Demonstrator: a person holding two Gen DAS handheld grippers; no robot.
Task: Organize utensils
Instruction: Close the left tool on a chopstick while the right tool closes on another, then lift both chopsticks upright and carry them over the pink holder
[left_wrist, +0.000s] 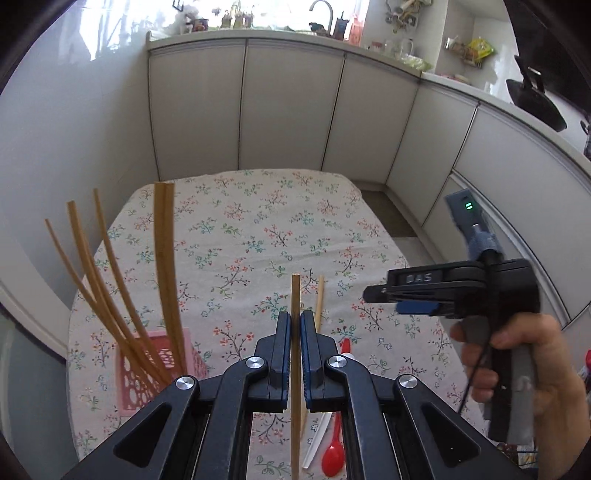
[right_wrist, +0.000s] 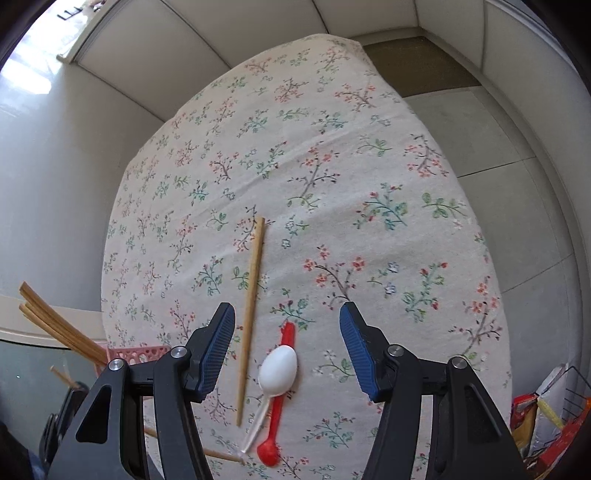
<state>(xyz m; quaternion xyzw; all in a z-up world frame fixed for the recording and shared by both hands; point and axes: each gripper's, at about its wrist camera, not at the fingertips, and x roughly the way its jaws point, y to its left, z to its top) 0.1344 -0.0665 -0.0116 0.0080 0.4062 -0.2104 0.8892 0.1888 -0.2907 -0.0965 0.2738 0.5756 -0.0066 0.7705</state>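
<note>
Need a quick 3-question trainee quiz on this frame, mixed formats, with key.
1. True or false: the left gripper is shut on a chopstick.
2. Multiple choice: what lies between the open fingers of the right gripper? A) a fork B) a white spoon across a red spoon C) a knife
3. Fill in: the other chopsticks stand in a pink ____.

Key: 1 true; 2 B; 3 basket. A loose chopstick still lies on the tablecloth left of the spoons.
</note>
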